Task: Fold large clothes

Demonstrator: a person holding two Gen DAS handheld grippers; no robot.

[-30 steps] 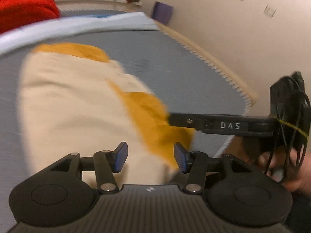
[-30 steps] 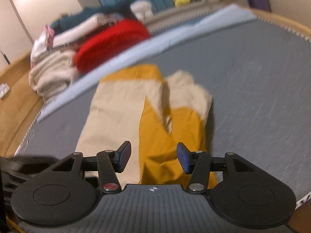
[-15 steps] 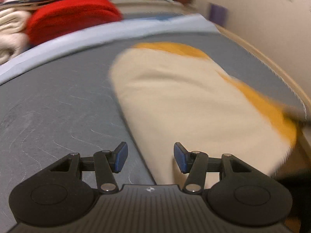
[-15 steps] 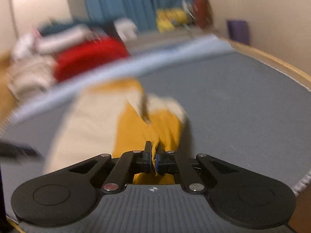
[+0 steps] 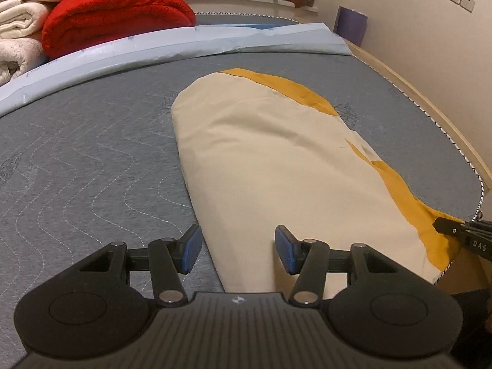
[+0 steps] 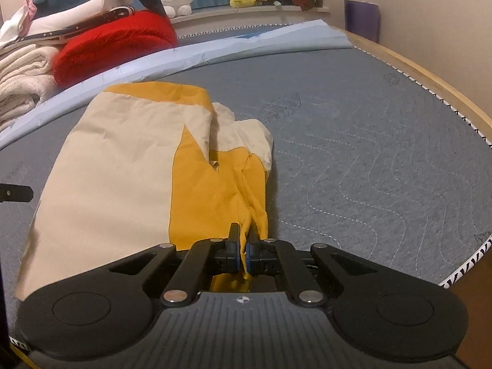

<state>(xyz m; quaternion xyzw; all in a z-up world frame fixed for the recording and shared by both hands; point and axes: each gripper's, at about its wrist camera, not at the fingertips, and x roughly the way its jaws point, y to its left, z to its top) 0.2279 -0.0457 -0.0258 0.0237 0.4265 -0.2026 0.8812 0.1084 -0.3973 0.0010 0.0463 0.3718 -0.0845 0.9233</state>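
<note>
Far left, off the work surface: stack of cream folded blankets (image 5: pixel 15 27) and one thick red fleece blanket (image 5: pixel 117 9), not part of the fold.

Grey quilted mattress (image 5: pixel 86 160), wavy stitching, pale blue sheet edge (image 5: pixel 184 46) along the far side.

Left gripper (image 5: pixel 236 250): fingers spread wide, holding nothing, poised over the near left edge of the garment.

Cream-and-mustard thin woven garment (image 5: pixel 276 169): lying lengthwise on the mattress, centre to right, already folded into a long narrow panel; cream face up, mustard showing along the right side and at the near right corner. In the right wrist view, right-hand layers bunched and creased rather than flat.

Right gripper (image 6: pixel 243 246): fingers pinched tight on a gathered ridge of mustard cloth at the near right corner.

Handling, judged: light, limp, no stiffness; likely to sag and slide layer on layer if lifted by one point alone. Smooth weave, probably somewhat slippery between pads. Not fragile.

Suggested hold: near left corner, through all layers, level with the right-hand pinch, for an even lift toward the far end.
</note>
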